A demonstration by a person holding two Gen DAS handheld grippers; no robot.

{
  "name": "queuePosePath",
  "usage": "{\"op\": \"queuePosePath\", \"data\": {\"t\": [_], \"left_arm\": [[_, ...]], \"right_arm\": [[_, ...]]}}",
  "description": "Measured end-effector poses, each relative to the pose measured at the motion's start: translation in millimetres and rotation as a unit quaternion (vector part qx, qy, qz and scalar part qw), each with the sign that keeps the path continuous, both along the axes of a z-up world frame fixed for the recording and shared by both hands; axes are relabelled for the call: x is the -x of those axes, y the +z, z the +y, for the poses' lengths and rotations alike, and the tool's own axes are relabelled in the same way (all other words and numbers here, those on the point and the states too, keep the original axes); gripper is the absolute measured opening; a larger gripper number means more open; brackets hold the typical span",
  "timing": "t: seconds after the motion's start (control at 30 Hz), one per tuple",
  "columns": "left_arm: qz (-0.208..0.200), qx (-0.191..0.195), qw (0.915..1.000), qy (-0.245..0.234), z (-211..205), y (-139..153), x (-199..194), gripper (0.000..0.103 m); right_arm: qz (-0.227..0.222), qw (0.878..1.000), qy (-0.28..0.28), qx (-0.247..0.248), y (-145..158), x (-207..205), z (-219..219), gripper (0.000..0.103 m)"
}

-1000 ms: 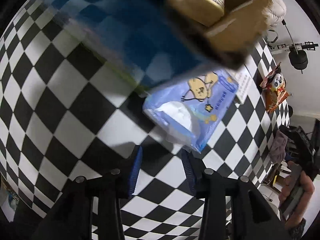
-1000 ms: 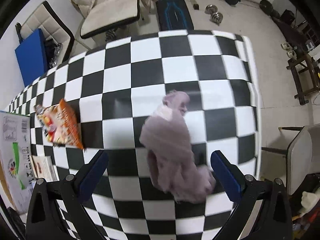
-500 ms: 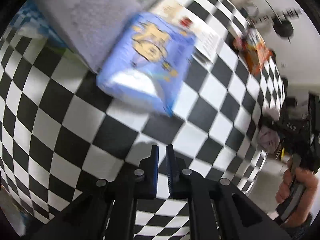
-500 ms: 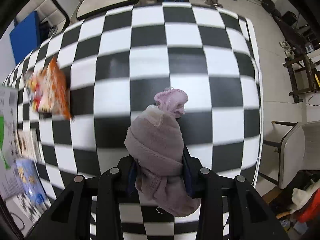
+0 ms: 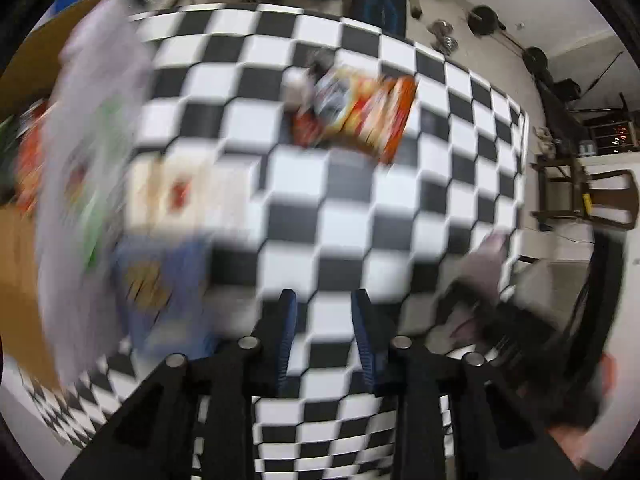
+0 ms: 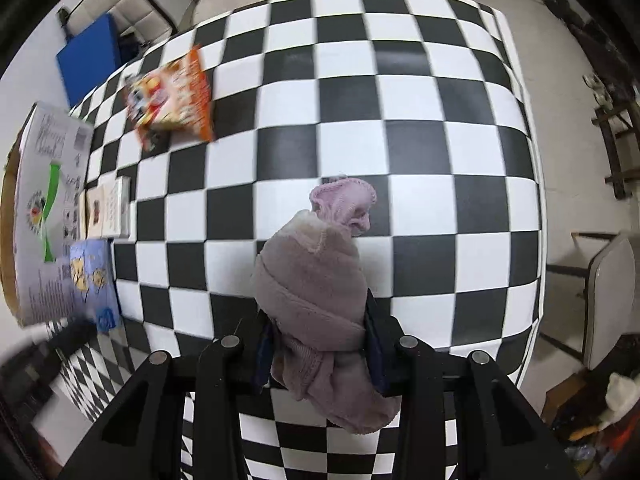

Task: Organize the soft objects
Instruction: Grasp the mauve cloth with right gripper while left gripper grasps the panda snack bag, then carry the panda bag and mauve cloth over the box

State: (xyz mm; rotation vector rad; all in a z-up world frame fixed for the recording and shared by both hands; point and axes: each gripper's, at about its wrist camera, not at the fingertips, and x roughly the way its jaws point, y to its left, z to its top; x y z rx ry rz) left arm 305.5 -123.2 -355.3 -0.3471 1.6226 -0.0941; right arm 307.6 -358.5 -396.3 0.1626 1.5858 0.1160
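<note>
My right gripper [image 6: 318, 336] is shut on a mauve fuzzy sock bundle [image 6: 316, 280] and holds it above the checkered table [image 6: 440, 120]; a pink cuff sticks out at its far end. My left gripper [image 5: 325, 340] is open a little and empty over the table [image 5: 440, 200]. The left wrist view is blurred. It shows the sock bundle [image 5: 480, 268] and the right gripper at the right. A blue tissue pack lies at the left in both views [image 5: 160, 280] [image 6: 90, 276].
An orange snack bag [image 6: 172, 96] [image 5: 360, 116] lies on the far part of the table. A cardboard box with a white printed flap [image 6: 44, 208] [image 5: 80, 160] stands at the left edge. A small white card [image 6: 106, 208] lies beside it. Chairs and gym weights surround the table.
My right gripper closed on the sock bundle and lifted it. My left gripper closed, swung right away from the tissue pack, and has opened a little.
</note>
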Motion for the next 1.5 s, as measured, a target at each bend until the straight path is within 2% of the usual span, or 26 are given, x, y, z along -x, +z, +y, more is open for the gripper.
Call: {"op": "queuePosePath", "data": {"t": [0.07, 0.17, 0.23, 0.37, 0.43, 0.47, 0.6, 0.7, 0.8, 1.03, 1.17, 1.3, 1.5], "left_arm": [[0.011, 0.004, 0.9999, 0.006, 4, -6, -42, 0.031], [0.019, -0.001, 0.9998, -0.004, 2, -16, -91, 0.047], [0.028, -0.012, 0.9994, -0.015, -6, -27, -114, 0.062], [0.069, -0.025, 0.9968, -0.033, -21, -55, -126, 0.066], [0.075, -0.049, 0.9948, -0.047, -33, -65, -131, 0.078], [0.069, -0.057, 0.9945, -0.055, -38, -65, -134, 0.079], [0.040, -0.073, 0.9928, -0.087, -44, -57, -127, 0.072], [0.019, -0.070, 0.9926, -0.098, -43, -48, -118, 0.050], [0.004, -0.069, 0.9924, -0.102, -40, -40, -109, 0.041], [-0.016, -0.041, 0.9962, -0.076, -19, -18, -103, 0.040], [-0.037, -0.016, 0.9969, -0.068, -5, 9, -88, 0.040], [-0.063, 0.008, 0.9969, -0.047, 25, 40, -60, 0.040], [-0.107, 0.022, 0.9940, -0.001, 103, 88, -15, 0.040]], "right_arm": [[0.003, 1.000, -0.019, 0.001, -4, -13, -18, 0.040], [0.005, 0.999, -0.040, 0.002, -11, -23, -33, 0.040], [0.008, 0.999, -0.050, -0.002, -14, -33, -41, 0.040], [0.013, 0.998, -0.057, -0.004, -19, -50, -41, 0.040], [0.016, 0.998, -0.054, -0.001, -23, -52, -40, 0.040], [0.017, 0.998, -0.053, 0.001, -25, -52, -38, 0.040], [0.017, 0.998, -0.053, 0.007, -31, -56, -30, 0.040], [0.015, 0.999, -0.049, 0.012, -33, -55, -12, 0.040], [0.014, 0.998, -0.053, 0.009, -27, -50, -3, 0.040], [-0.001, 0.999, -0.051, 0.005, -16, -43, 20, 0.040], [-0.015, 0.999, -0.045, -0.002, 3, -39, 28, 0.040], [-0.037, 0.999, -0.028, -0.017, 34, -31, 45, 0.040], [-0.079, 0.994, -0.005, -0.072, 101, -10, 96, 0.040]]}}
